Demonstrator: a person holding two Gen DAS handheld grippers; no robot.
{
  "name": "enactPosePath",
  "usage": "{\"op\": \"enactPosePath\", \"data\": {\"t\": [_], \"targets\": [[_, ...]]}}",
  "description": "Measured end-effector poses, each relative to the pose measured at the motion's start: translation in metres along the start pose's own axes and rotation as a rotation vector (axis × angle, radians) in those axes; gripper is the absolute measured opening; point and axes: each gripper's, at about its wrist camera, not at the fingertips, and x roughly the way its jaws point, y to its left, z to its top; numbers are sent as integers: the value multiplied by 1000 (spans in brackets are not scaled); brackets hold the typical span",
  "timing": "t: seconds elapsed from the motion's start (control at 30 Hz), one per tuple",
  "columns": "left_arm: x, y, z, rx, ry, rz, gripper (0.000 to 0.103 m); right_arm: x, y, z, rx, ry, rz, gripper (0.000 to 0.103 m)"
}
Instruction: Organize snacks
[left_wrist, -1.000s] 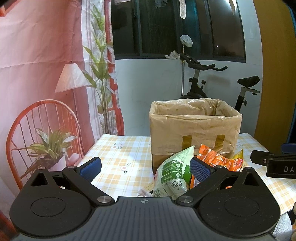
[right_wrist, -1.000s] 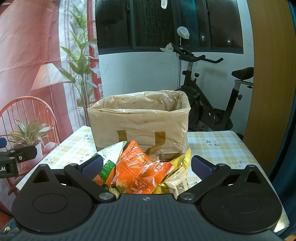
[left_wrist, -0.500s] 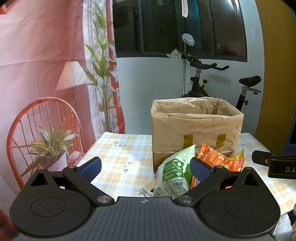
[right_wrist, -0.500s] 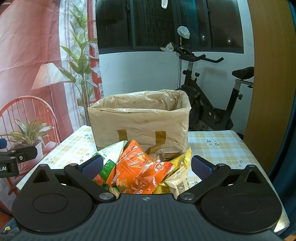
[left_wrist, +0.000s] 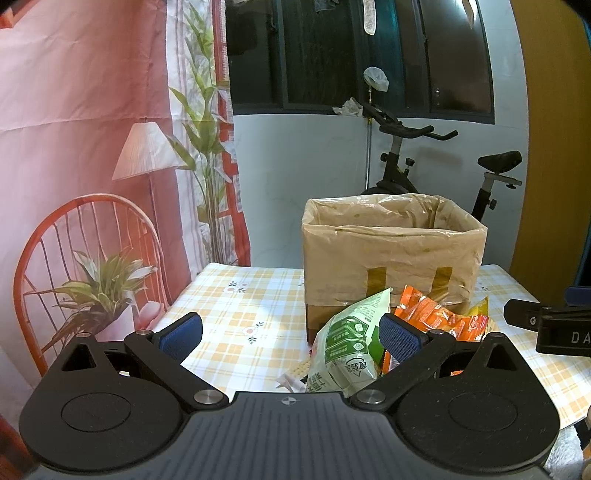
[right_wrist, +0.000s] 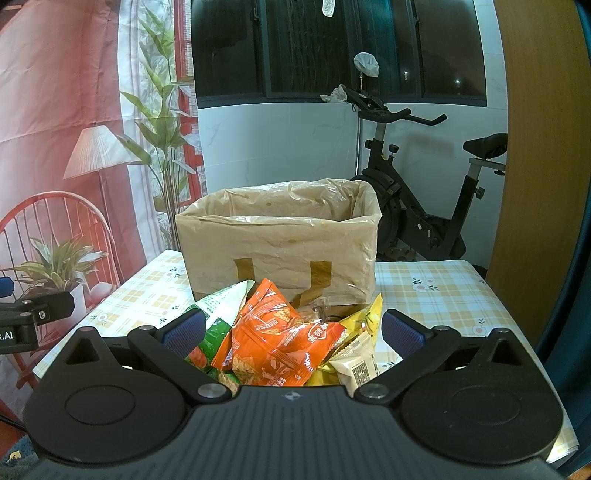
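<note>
A lined box (right_wrist: 279, 240) stands on a bench (right_wrist: 439, 295) covered in a yellow checked cloth, its top open and a plastic liner folded over its rim. A heap of snack packets lies on the bench against the box's near wall: a green packet (right_wrist: 218, 299) at the box's left corner, an orange packet (right_wrist: 280, 332) leaning on it at the middle, and a yellow packet (right_wrist: 365, 321) with a pale packet (right_wrist: 356, 365) below the box's right corner.

The right hand-held gripper (right_wrist: 291, 332) hangs in front of the box with its blue-padded fingers spread wide to either side of the heap, holding nothing. The left hand-held gripper (left_wrist: 290, 330) sits to the box's left front, fingers likewise wide apart and empty; in its view the green packet (left_wrist: 349, 347) stands just inside the right finger, with the orange packet (left_wrist: 436, 317) beyond.

An exercise bike (right_wrist: 417, 206) stands behind the box, beside a printed backdrop (left_wrist: 92, 166) of a lamp and chair.
</note>
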Motion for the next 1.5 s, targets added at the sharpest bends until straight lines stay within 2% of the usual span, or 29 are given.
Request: {"op": "enactPosePath", "data": {"t": [0.73,0.9,1.0,1.23,1.33,1.4,1.5], "targets": [[6,8,2,-41,9,-18,102,1,1,1,2,4,6,103],[20,16,4,-72,-19,15,102,2,-17,1,31,-69,64,103],[33,18,5,-91,-33,37,102,10,-31,-1,22,-93,50,103],[64,14,-5,-132,-3,-2,102,41,-62,-17,-15,-46,-32,103],[77,10,-12,-133,17,-30,100,58,-66,-29,-76,-11,-62,101],[84,8,-17,-138,31,-48,98,69,-66,-40,-127,17,-72,97],[95,5,-23,-138,58,-70,97,85,-63,-57,-190,63,-38,88]]}}
